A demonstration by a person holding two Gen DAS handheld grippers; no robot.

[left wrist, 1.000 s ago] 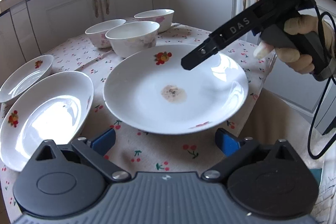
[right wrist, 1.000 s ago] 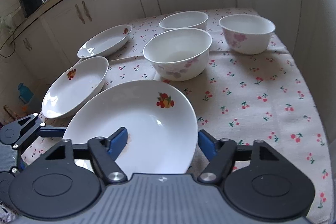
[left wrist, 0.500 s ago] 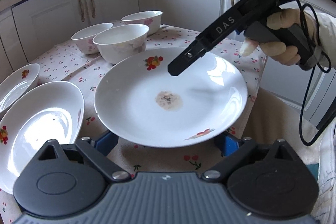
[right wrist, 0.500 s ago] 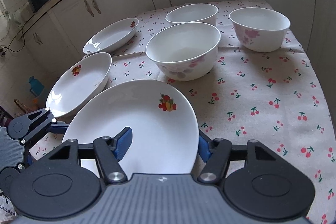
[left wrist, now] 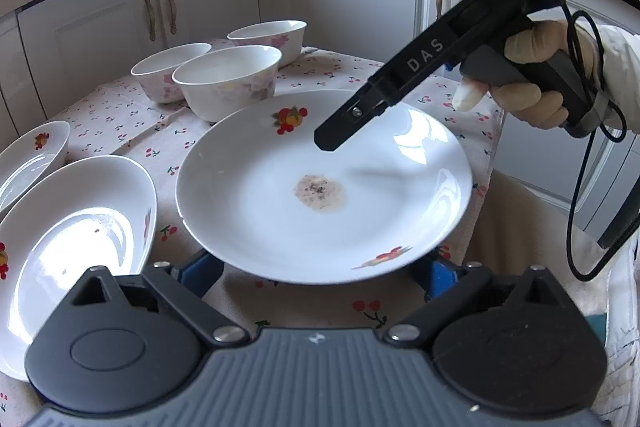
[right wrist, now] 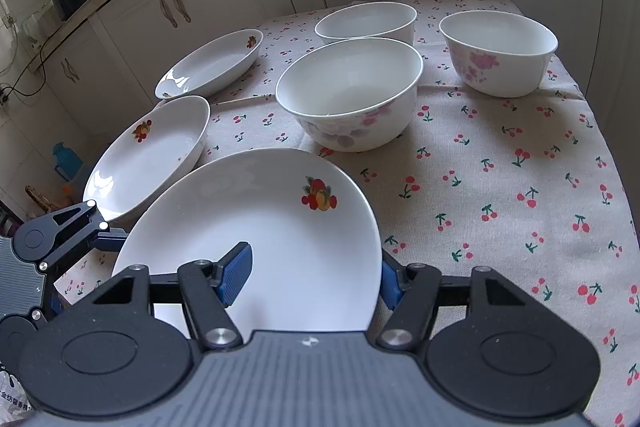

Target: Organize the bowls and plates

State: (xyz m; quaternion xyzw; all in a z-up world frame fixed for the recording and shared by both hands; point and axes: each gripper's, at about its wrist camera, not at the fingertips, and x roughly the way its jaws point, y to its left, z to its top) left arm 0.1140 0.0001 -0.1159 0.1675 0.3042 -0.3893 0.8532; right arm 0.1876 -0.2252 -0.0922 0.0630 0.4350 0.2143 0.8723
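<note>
Item: large round white glazed ceramic plate with fruit motifs [left wrist: 320, 187], brownish residue at centre; near table edge on cherry-print tablecloth [right wrist: 500, 167], apparently lifted. Stiff, brittle, slick-glazed, moderately heavy by judgement. Best hold: rim, opposite sides. Right gripper [right wrist: 312, 277] astride near rim, one blue pad over inner face, one outside; closure on rim not certain. Left gripper [left wrist: 320, 273] open beneath opposite rim. Nearby: two shallow white plates [right wrist: 152, 155], three white floral bowls [right wrist: 348, 95].

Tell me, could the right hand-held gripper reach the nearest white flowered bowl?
Probably yes: the right hand-held gripper is open astride the large white plate, and the white flowered bowl stands just beyond.
</note>
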